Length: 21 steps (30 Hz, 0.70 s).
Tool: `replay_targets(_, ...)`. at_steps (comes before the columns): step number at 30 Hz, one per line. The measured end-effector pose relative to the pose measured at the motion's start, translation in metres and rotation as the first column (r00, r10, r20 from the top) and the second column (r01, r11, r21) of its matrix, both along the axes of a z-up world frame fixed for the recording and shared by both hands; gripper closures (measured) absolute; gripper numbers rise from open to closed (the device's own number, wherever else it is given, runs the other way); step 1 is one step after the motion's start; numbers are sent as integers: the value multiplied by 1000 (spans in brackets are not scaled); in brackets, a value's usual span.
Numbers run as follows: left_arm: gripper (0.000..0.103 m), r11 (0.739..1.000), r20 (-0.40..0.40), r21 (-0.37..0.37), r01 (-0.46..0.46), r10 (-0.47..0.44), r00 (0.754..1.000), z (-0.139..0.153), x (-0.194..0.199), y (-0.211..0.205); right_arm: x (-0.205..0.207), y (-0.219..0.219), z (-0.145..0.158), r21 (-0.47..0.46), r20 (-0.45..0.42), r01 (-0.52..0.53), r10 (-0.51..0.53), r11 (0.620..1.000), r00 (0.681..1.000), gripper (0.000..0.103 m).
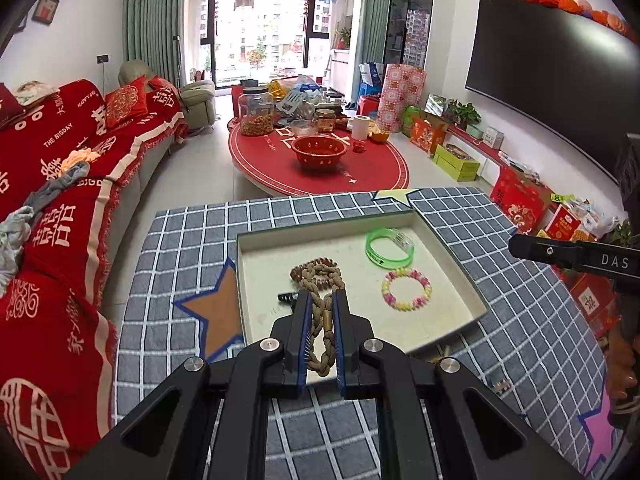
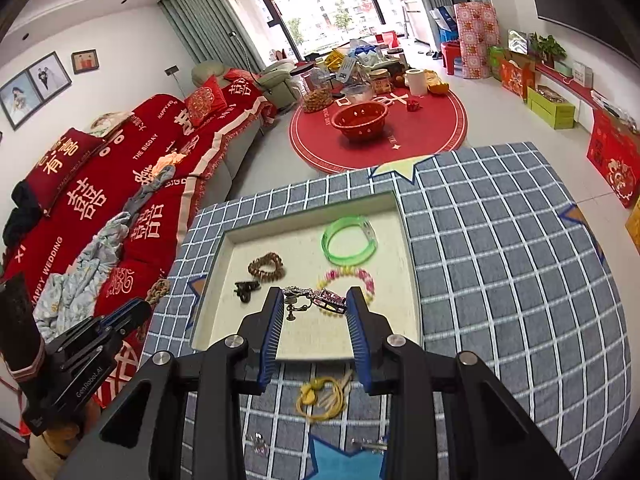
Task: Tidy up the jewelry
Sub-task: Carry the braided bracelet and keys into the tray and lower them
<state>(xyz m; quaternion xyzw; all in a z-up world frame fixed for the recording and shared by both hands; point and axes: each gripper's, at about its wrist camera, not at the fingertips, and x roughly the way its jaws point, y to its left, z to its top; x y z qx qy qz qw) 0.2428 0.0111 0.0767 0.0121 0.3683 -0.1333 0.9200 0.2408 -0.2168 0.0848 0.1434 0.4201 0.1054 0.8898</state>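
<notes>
Above the near edge of the tray (image 1: pixel 448 240), the left gripper (image 1: pixel 320 300) is clamping a braided rope bracelet (image 1: pixel 322 320), its long axis running along the fingers. The right gripper (image 2: pixel 316 300) is gripping a silver ornament (image 2: pixel 316 298) crosswise between its tips, hanging just over the tray floor, so both are sitting directly above their drop spot.
</notes>
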Motion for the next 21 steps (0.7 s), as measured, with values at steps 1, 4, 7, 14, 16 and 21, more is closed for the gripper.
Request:
replay_targets(1,79,1000,-5,8,-4,4,1000,-1,8,0,6,1,0,-3,-1,-2,2,1000,1000,68)
replay_targets(4,79,1000,-18,20,-7,8,1000,-6,23,-1,22,5,-2,-8,-8,-7,7,1000,1000,68)
replay_targets(7,79,999,-37,32,-12,13,999,-18,40,-4,39,11,-10,-30,-20,-15,14,999,1000,68)
replay_targets(14,79,1000,-114,23,-19,22,993,-58,61,-7,68,21,-50,-65,-76,-24,19,998,997,68)
replay_targets(16,79,999,-133,28,-17,21,991,-70,62,-7,72,23,-63,-71,-96,-28,22,997,995,68)
replay_targets(21,79,999,-166,32,-11,16,986,-90,63,-11,80,25,-91,-86,-134,-31,19,996,991,68)
